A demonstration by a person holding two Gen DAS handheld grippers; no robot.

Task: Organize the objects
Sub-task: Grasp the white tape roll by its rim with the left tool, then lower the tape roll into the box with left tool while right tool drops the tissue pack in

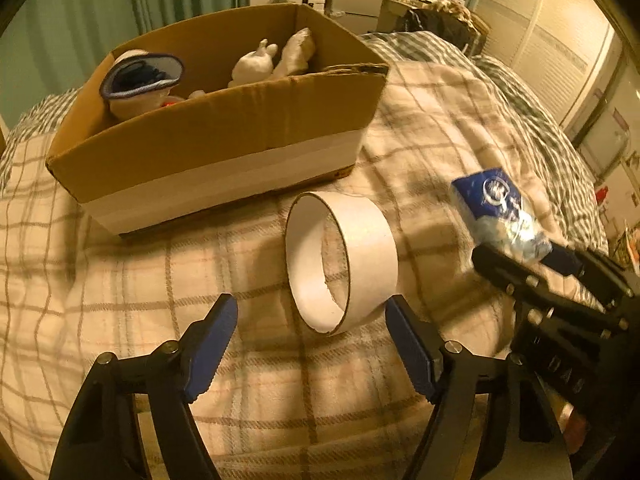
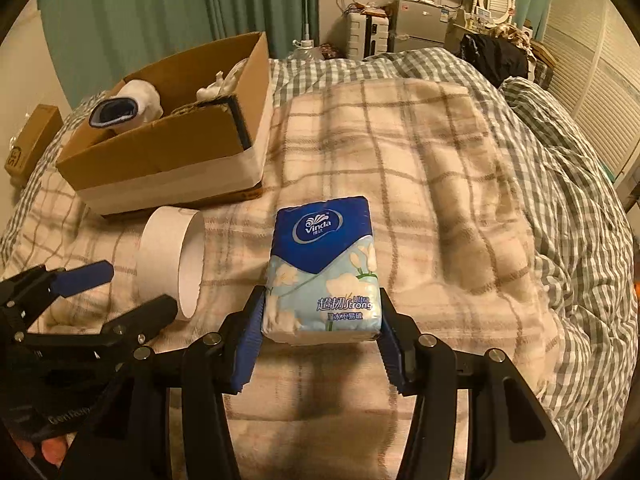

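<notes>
A white cardboard ring point(image 1: 360, 232) point(image 2: 164, 240) lies on its side on the plaid blanket, just in front of the cardboard box point(image 1: 224, 152) point(image 2: 160, 152). My left gripper point(image 1: 311, 301) point(image 2: 128, 292) is open, its blue fingertips reaching either side of the ring's near edge; the left pad stands clear of it. My right gripper point(image 2: 320, 296) point(image 1: 528, 256) is shut on a blue and white tissue pack point(image 2: 324, 252) point(image 1: 496, 208), held above the blanket to the right of the ring.
The box holds a white sock with a blue cuff point(image 1: 140, 76) and white plush toys point(image 1: 256, 64). A checked duvet point(image 2: 560, 160) lies bunched to the right. A small brown carton point(image 2: 32, 136) sits off the bed's left. Cluttered furniture stands behind.
</notes>
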